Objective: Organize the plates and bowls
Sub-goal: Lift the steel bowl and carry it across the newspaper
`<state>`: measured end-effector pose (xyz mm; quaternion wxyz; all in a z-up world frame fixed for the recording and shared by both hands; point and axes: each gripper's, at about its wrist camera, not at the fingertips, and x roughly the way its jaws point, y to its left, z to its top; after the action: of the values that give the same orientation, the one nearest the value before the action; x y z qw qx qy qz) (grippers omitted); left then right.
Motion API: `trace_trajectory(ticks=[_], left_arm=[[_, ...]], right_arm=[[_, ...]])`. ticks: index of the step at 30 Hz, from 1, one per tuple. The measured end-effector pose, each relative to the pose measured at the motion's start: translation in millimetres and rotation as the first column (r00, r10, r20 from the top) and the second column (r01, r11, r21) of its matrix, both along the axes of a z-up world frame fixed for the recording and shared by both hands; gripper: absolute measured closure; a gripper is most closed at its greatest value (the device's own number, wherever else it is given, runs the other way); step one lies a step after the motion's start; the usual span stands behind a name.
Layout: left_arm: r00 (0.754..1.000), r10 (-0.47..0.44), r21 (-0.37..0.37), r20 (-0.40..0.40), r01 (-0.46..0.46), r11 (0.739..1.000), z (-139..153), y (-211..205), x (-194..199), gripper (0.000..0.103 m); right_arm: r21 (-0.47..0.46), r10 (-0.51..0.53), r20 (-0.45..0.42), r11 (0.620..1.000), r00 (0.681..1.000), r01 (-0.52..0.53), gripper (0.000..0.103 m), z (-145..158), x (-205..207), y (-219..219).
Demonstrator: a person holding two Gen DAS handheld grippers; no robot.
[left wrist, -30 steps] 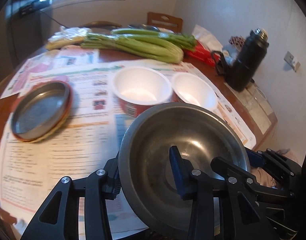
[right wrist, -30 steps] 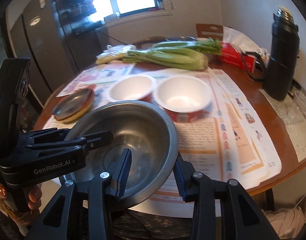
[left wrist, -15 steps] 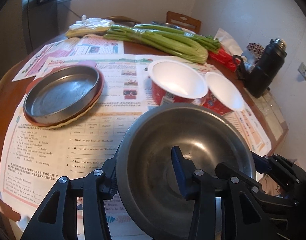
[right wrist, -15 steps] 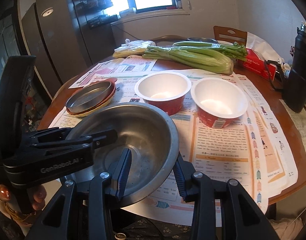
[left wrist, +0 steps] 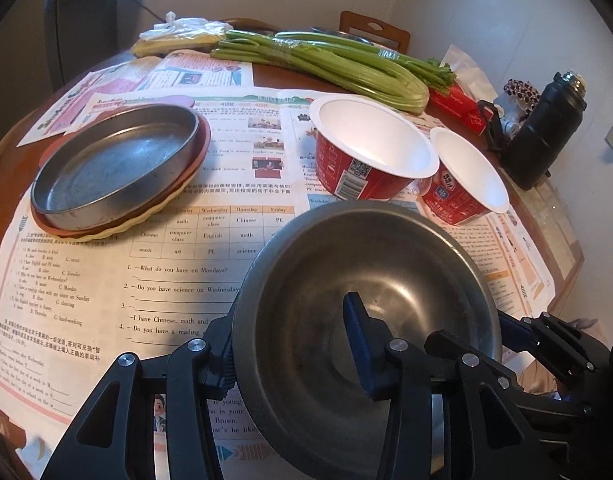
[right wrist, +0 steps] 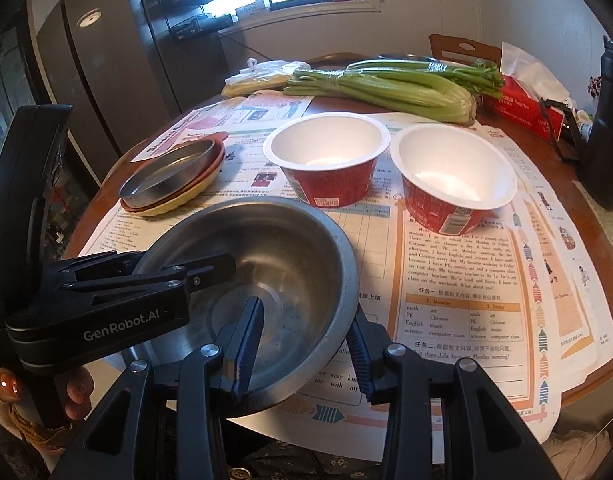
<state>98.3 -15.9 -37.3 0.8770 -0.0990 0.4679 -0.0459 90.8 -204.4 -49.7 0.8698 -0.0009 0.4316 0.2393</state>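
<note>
A steel bowl [left wrist: 386, 272] hangs low over the newspaper at the table's near edge, held from both sides. My left gripper [left wrist: 290, 328] is shut on its left rim, one finger inside and one outside. My right gripper [right wrist: 306, 316] is shut on the bowl's [right wrist: 286, 248] right rim in the same way. Two red paper bowls [left wrist: 370, 148] [left wrist: 470, 176] with white insides stand just beyond it. To the left a steel plate [left wrist: 114, 160] lies on top of a reddish plate and a yellow one.
Celery [left wrist: 326, 64] and a plastic bag [left wrist: 178, 32] lie at the back. A black flask [left wrist: 546, 128] and a red tissue box [right wrist: 518, 108] stand at the right. Printed sheets [left wrist: 166, 280] cover the round wooden table [right wrist: 586, 208]. A person's hand [right wrist: 10, 388] holds the left tool.
Both grippers have come down and forward with the steel bowl. The table, the plate stack and the paper bowls now look nearer and larger.
</note>
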Motion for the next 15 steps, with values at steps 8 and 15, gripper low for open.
trace_trajectory(ticks=[8, 15], left_arm=[[1.0, -0.019, -0.006, 0.001, 0.02, 1.0, -1.6, 0.4, 0.7, 0.052], [1.0, 0.007, 0.012, 0.014, -0.007, 1.0, 4.8, 6.2, -0.8, 0.049]], right_arm=[[0.031, -0.001, -0.026, 1.0, 1.0, 0.002, 0.061, -3.2, 3.2, -2.1], [0.038, -0.008, -0.03, 0.999, 1.0, 0.009, 0.061, -2.3, 5.6, -4.7]])
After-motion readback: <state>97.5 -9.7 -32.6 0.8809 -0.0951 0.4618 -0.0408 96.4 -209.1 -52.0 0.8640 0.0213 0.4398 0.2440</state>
